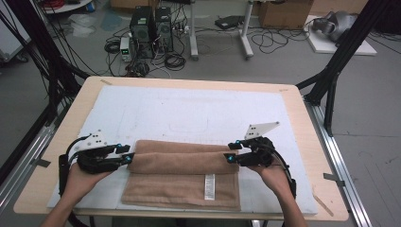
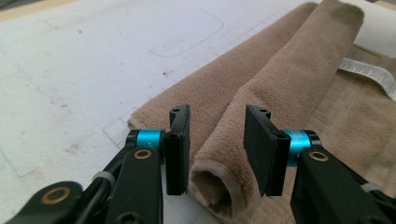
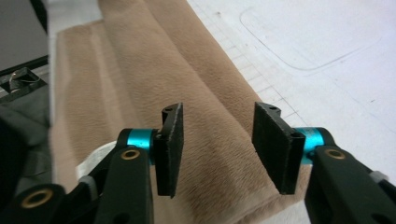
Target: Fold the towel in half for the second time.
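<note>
A tan towel (image 1: 182,187) lies on the white mat (image 1: 189,106) near the table's front, its far part rolled into a long tube (image 1: 182,161) over a flat layer that carries a white label (image 1: 209,186). My left gripper (image 1: 128,155) is at the roll's left end. In the left gripper view this gripper (image 2: 217,149) stands open, the hollow end of the roll (image 2: 212,184) between the jaws with the pads apart from it. My right gripper (image 1: 231,152) is at the right end, also open (image 3: 217,147), straddling the towel (image 3: 140,70) without pressing it.
The mat covers most of a pale wooden table (image 1: 59,142). Black frame struts (image 1: 338,61) rise at both far corners. Beyond the table, computer towers (image 1: 151,30), cables and boxes sit on the floor.
</note>
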The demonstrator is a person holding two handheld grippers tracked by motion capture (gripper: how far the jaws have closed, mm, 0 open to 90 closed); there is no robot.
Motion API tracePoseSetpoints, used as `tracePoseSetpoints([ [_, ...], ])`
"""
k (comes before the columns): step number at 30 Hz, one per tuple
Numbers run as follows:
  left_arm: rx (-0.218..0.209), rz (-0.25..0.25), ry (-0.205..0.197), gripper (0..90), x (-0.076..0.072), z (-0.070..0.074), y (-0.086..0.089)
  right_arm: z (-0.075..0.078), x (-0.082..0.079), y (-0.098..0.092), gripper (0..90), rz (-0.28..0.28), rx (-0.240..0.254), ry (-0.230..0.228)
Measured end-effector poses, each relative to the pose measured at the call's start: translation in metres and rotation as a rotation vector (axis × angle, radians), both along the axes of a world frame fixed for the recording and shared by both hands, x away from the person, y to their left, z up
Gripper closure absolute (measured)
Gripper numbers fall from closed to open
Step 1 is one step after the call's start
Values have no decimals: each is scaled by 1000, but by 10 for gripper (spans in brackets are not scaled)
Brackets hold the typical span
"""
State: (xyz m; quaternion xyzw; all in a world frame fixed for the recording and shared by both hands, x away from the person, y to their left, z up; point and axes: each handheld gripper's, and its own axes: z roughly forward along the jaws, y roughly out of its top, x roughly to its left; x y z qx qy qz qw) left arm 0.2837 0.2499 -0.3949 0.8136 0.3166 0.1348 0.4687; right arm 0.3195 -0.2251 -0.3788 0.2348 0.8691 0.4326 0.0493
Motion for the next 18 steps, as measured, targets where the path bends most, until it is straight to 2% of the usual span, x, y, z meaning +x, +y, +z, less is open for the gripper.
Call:
tracePoseSetpoints([
  [4, 36, -22, 54, 562, 9, -10, -8, -14, 10, 5, 502, 8, -4, 50],
  [5, 45, -36, 71, 564, 10, -13, -10, -18, 11, 7, 493, 11, -10, 71],
  [6, 54, -56, 83, 609, 9, -15, -12, -21, 12, 9, 495, 21, -16, 88],
  [8, 84, -82, 89, 747, 7, -18, -14, -27, 10, 12, 583, 42, -35, 107],
  [9, 93, -92, 88, 807, 5, -18, -14, -29, 9, 13, 672, 66, -42, 112],
  [10, 95, -104, 79, 826, 2, -16, -14, -30, 7, 13, 729, 85, -47, 120],
  [12, 80, -132, 77, 838, -7, -11, -13, -28, -1, 14, 787, 115, -55, 109],
  [14, 83, -159, 65, 838, -19, -4, -11, -22, -9, 13, 785, 129, -56, 97],
  [16, 79, -189, 56, 828, -31, 3, -8, -10, -24, 11, 753, 159, -30, 74],
  [18, 55, -196, 45, 752, -39, 11, -4, 2, -35, 6, 696, 170, 7, 55],
])
